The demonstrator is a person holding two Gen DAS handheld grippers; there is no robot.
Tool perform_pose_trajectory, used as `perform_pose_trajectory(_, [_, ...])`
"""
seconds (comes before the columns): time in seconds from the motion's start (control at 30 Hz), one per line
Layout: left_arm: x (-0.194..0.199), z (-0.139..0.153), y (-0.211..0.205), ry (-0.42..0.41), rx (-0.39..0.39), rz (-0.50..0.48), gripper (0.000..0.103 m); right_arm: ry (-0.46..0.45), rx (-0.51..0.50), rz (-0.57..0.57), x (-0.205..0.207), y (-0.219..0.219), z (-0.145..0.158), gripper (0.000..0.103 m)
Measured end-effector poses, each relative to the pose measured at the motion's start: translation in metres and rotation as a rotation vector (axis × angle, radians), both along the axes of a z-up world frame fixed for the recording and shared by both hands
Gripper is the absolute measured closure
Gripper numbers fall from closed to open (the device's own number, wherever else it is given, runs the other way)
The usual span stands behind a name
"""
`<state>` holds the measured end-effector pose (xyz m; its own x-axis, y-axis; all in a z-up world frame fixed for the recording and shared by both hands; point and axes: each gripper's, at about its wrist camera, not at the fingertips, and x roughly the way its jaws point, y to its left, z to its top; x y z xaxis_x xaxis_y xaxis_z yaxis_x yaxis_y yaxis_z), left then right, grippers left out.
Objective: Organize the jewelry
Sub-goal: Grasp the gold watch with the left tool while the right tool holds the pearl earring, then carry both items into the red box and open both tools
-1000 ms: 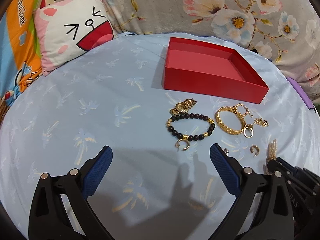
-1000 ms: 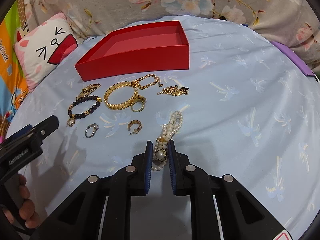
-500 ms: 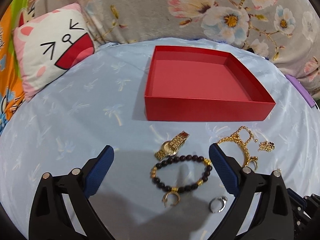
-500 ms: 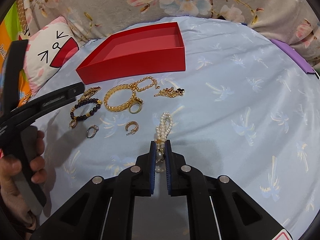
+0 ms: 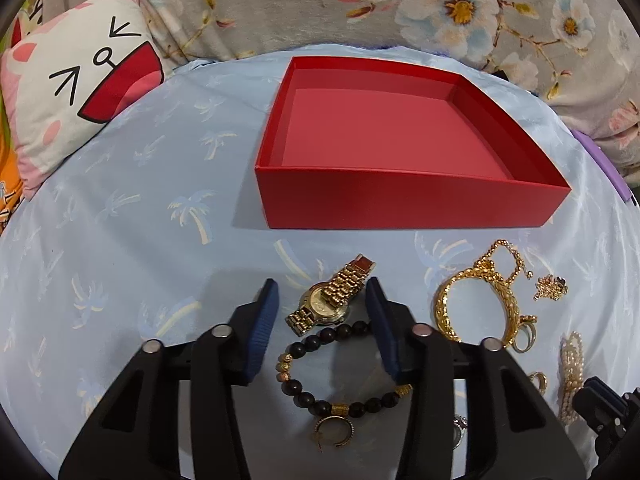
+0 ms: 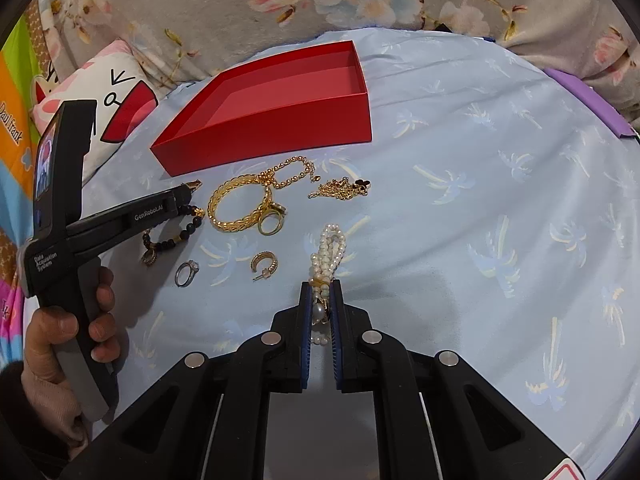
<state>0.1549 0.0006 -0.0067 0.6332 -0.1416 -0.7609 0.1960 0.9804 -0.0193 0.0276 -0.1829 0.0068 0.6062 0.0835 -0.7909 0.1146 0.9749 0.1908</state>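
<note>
The left hand-held gripper (image 5: 322,312), marked "GenRobot.AI" and "Data Acquisition System", hangs with jaws apart around the gold watch (image 5: 330,300) on the bed sheet (image 6: 480,220), while the right hand-held gripper (image 6: 320,304) is clamped on the pearl bracelet (image 6: 328,256) near the red box (image 6: 280,136).

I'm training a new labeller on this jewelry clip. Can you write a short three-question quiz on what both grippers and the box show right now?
1. True or false: the red box already holds jewelry.
2. What is the right gripper shut on?
A) gold bangle
B) pearl bracelet
C) silver ring
3. Fill in: the left gripper has open jaws either side of the gold ____.

Key
1. False; its floor is bare.
2. B, the pearl bracelet, whose far end still lies on the blue sheet.
3. watch, lying just beyond the black bead bracelet.
</note>
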Motion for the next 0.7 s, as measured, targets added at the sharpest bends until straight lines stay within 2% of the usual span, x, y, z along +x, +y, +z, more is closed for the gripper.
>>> perform_pose_trajectory(0.1, [-0.002,0.000,-0.002,0.000,-0.002,-0.005,0.081,-0.001,0.010,-0.002,0.000,-0.002,0.001,0.095])
perform_pose_trajectory(0.3, [-0.010,0.005,0.003,0.012,-0.052,-0.002,0.081,-0.017,0.006,-0.004,-0.005,-0.003,0.006,0.096])
perform_pose_trajectory(0.7, [-0.045,0.049,0.015,-0.051,-0.118,-0.006,0.081,-0.071,-0.015,0.002,-0.013,-0.004,0.024,0.097])
